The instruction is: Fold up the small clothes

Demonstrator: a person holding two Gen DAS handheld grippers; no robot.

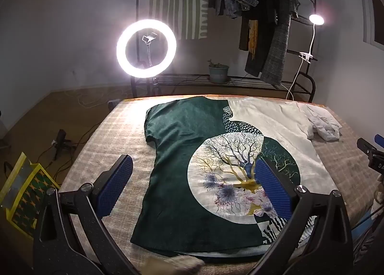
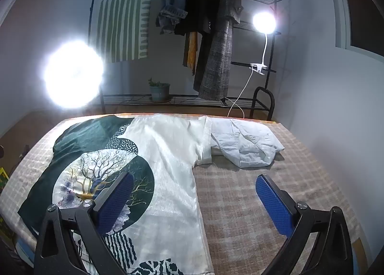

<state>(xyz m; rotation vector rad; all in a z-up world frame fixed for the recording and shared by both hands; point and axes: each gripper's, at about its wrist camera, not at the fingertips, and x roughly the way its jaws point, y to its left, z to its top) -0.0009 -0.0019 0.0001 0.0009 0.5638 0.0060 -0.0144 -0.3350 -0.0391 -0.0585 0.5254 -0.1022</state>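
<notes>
Green-and-white printed shirt [image 1: 216, 167] lies flat on the checked table cover [image 1: 115, 131], spread ahead of and below both tools; left gripper [image 1: 194, 179] wide, holding nothing; right gripper [image 2: 194, 193] likewise wide, straddling the shirt's side edge; folding apparently not begun; next, each likely pinches an edge or sleeve.

The left gripper [image 1: 193, 174] is showing two black plastic arms with bumpy blue pads [image 1: 114, 186] on the inside, and round silver screws [image 1: 86, 187] are shining on top. The right gripper [image 2: 194, 199] is looking the same: black arms, blue pads [image 2: 273, 200] covered in tiny dots, silver screws [image 2: 300, 205]
</notes>
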